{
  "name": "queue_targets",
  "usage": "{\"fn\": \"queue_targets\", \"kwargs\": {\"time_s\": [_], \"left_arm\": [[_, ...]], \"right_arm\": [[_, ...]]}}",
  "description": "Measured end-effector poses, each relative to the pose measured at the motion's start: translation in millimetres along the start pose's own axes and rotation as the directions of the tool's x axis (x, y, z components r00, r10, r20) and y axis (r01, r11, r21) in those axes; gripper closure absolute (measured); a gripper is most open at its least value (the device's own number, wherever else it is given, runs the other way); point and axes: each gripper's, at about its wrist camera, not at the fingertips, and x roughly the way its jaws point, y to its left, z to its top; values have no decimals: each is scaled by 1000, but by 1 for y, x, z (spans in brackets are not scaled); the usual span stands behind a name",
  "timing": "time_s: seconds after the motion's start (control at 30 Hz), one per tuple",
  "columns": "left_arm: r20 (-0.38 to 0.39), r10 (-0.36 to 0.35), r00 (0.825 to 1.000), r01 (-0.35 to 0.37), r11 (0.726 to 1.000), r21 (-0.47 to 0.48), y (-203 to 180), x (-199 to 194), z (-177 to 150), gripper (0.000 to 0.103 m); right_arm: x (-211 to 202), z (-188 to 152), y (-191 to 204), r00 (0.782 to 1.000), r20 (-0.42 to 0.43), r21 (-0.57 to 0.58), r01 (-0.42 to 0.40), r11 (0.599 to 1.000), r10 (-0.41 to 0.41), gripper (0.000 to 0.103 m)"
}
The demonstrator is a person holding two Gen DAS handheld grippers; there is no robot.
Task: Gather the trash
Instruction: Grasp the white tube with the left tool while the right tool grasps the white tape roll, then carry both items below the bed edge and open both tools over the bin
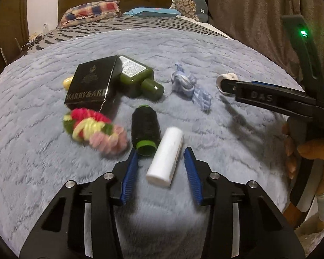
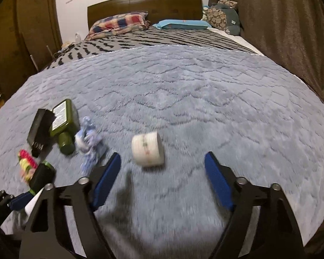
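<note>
Pickup is being lined up: left tool (image 1: pixel 162 164) is parted around white tube (image 1: pixel 165 156), right tool (image 2: pixel 162 172) is parted short of paper roll (image 2: pixel 148 149); closing is judged next.

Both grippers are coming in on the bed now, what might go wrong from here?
1. The white tube lies slanted between the left gripper fingers, pads not yet touching; closing could roll it away on the soft blanket.
2. The left finger is almost against the black bottle and may knock it.
3. The paper roll lies ahead of the open right gripper and could be pushed off.
</note>
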Motion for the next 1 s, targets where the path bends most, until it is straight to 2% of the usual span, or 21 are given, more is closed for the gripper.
{"fn": "queue_targets", "kwargs": {"time_s": [0.07, 0.1, 0.13, 0.17, 0.2, 0.4, 0.67, 1.0], "left_arm": [[-4, -7, 1000, 7, 1000, -2, 0, 3, 3, 67], [-6, -14, 1000, 14, 1000, -4, 0, 5, 4, 72], [-9, -18, 1000, 18, 1000, -2, 0, 5, 5, 80], [-11, -25, 1000, 25, 1000, 2, -1, 5, 4, 82], [-10, -24, 1000, 24, 1000, 6, -1, 4, 4, 85], [-3, -22, 1000, 22, 1000, 14, -1, -15, -10, 85], [15, -11, 1000, 11, 1000, 4, 8, -53, -39, 85], [120, 1, 993, -3, 1000, 16, 2, -131, -67, 85]], "right_arm": [[7, 1, 4, 1000, -19, -10, -1, 1000, 1, 48], [9, 1, 5, 1000, -26, -14, 1, 1000, -1, 53], [12, 1, 7, 999, -35, -23, 5, 1000, -6, 66], [12, 0, 7, 999, -36, -26, 7, 1000, -8, 75], [10, -2, 8, 999, -32, -28, 3, 1000, -4, 77], [-11, -17, 10, 999, -22, -42, -26, 999, 25, 77], [-68, -52, 25, 996, 25, -80, -79, 994, 82, 77], [-162, -93, 48, 977, 125, -128, -154, 980, 170, 77]]}}
